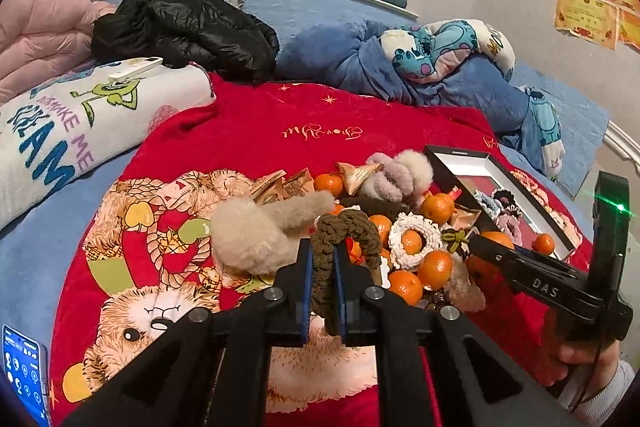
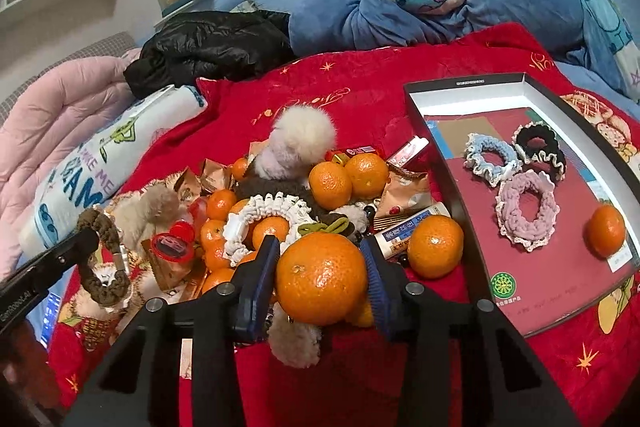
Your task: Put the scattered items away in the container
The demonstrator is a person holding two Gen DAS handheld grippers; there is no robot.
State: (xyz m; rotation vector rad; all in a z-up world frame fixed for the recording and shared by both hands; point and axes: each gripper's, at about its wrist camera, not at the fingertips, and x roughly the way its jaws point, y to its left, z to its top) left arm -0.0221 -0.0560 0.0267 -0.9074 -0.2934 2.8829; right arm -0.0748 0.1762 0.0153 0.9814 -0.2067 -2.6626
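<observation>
A heap of tangerines, scrunchies and snack packets lies on a red blanket [image 1: 256, 131]. My left gripper [image 1: 322, 259] is shut on a brown knitted scrunchie [image 1: 344, 231], which also shows in the right wrist view [image 2: 100, 227]. My right gripper [image 2: 322, 267] is shut on a large tangerine [image 2: 322, 279] above the heap. The open black box [image 2: 536, 211] lies to the right and holds a blue scrunchie [image 2: 490, 157], a black scrunchie [image 2: 538, 147], a pink scrunchie [image 2: 526, 213] and a tangerine [image 2: 606, 231]. The right gripper shows in the left wrist view [image 1: 480, 241].
A beige fluffy scrunchie [image 1: 256, 235], a white crochet scrunchie [image 1: 412, 239] and a pink-white fluffy one [image 2: 298, 143] lie in the heap. A black jacket [image 1: 184, 27], a white printed blanket [image 1: 80, 123] and blue bedding [image 1: 440, 67] lie behind. A phone [image 1: 24, 371] lies at the left edge.
</observation>
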